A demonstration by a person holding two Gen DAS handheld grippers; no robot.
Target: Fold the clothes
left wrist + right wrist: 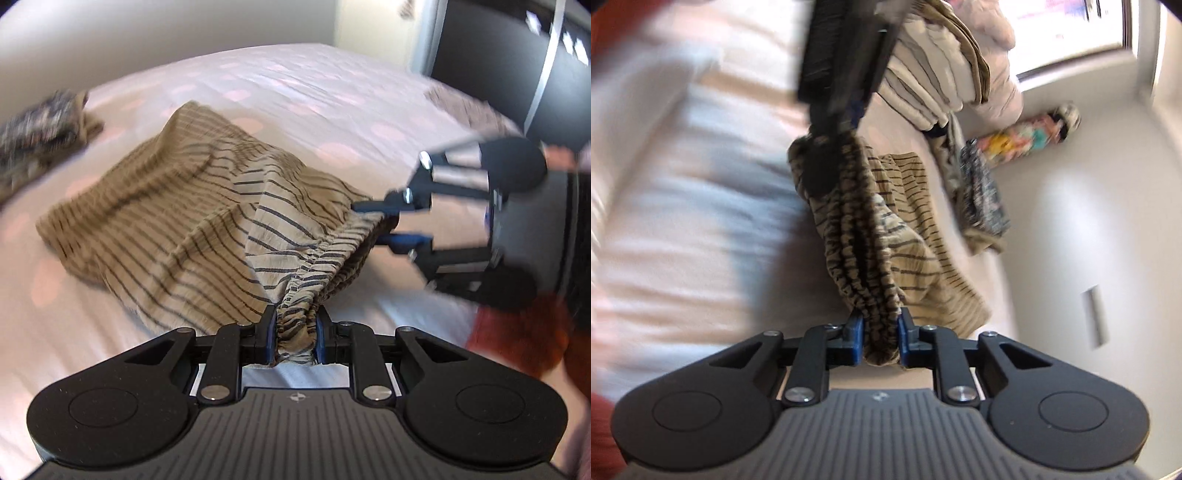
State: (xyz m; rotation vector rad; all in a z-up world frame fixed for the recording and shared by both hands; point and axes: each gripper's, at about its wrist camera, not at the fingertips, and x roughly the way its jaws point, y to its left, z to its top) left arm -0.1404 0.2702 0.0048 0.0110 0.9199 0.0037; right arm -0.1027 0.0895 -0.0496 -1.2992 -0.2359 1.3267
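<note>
Garment: tan crinkle-cotton piece with thin dark stripes and a gathered elastic waistband (173, 218); we take it for shorts or a skirt, though blur leaves the cut unclear.
Location: the waistband end is lifted off the bed with the white, pale-pink-dotted sheet (303, 85); the far hem end trails on the sheet.
Left gripper (295, 332): its blue-padded fingers are clamped on the bunched waistband, cloth filling the gap between them.
Right gripper (881, 334): likewise closed on the elastic band, at the other end of the same edge; in the left view it grips from the right side.
Span: the waistband runs gathered, not taut, from one gripper to the other.
Surroundings: a dark patterned folded garment (40, 129) lies at the left of the bed; a stack of beige folded clothes (934, 81) sits further up, well apart from the work.
Step in hand: we judge this to be carrying the waistband over for a fold or lay-flat.
How to do it well: we should draw the two grippers apart until the elastic straightens, keep them level, lower the band so the hem end stays anchored, and release only once the cloth lies flat without a trapped ridge.
Risk: uneven height would skew the fold line.
</note>
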